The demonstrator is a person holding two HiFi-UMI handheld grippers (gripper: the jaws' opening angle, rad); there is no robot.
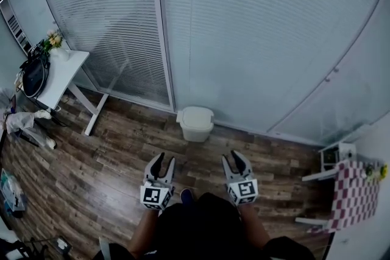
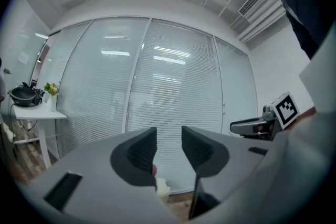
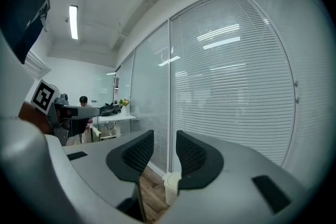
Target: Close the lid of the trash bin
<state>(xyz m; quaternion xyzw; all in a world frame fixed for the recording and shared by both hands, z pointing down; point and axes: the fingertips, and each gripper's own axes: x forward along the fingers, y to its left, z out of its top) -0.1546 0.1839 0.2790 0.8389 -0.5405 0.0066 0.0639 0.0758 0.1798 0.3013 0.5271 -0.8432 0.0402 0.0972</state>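
White trash bin (image 1: 195, 123) stands on the wood floor (image 1: 116, 161) against the base of the glass wall with blinds (image 1: 256, 39), straight ahead of the person and between the two gripper lines. From the head view its lid (image 1: 196, 113) looks down and flat on the body, no gap visible, though it is small in frame, so the seating is a judgement. Left gripper (image 1: 163, 158) has its jaws partly apart with nothing between them; only the blinds and the far bin show through the gap. Right gripper (image 1: 234, 155) is the same: jaws partly apart, empty. Both are held near the person's body, well apart from the bin and touching nothing. Task reads as done, or needing no lid push; at most a check that the lid is fully seated. White side table (image 1: 61, 73) with flowers (image 1: 52, 41) sits far left, not involved.
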